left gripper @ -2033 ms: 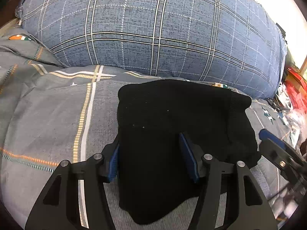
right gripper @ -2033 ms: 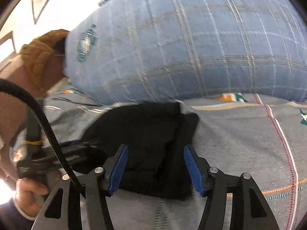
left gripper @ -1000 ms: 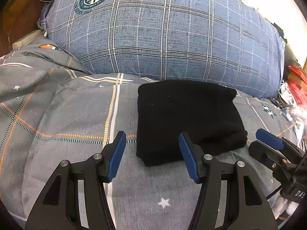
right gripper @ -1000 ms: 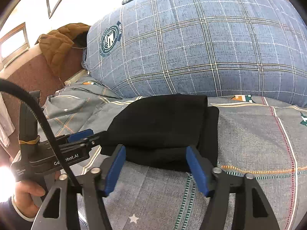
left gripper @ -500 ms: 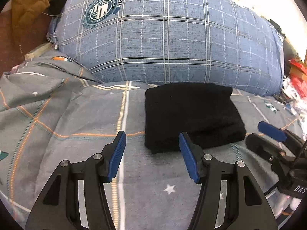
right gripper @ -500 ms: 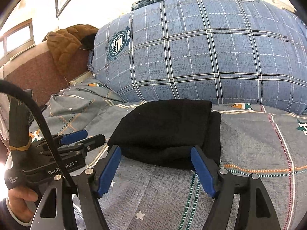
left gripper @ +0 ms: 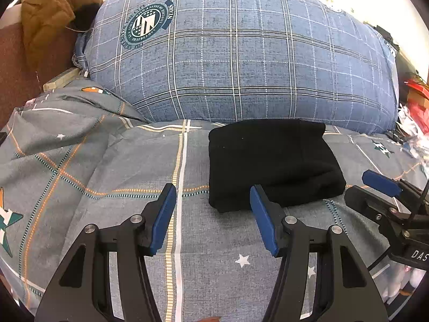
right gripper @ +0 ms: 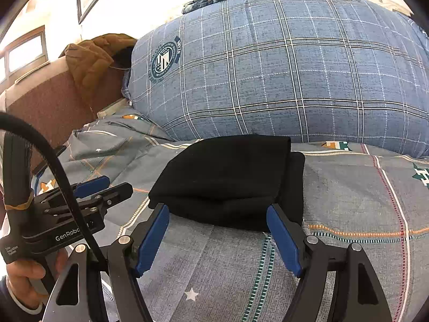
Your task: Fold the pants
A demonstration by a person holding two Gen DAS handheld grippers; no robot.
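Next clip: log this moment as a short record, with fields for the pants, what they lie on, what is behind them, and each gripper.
pants: black pants, folded into a compact stack
surface: grey patterned bedsheet
behind: blue plaid pillow
left gripper: open, nothing held, just short of the pants' near edge
right gripper: open, jaws have just been opening, nothing between them
fold: looks finished

You are in a bedroom at home. You can see a bed with a grey star-print sheet (left gripper: 128, 166), a big blue checked pillow (left gripper: 241, 61) and a brown jacket (right gripper: 91, 56).
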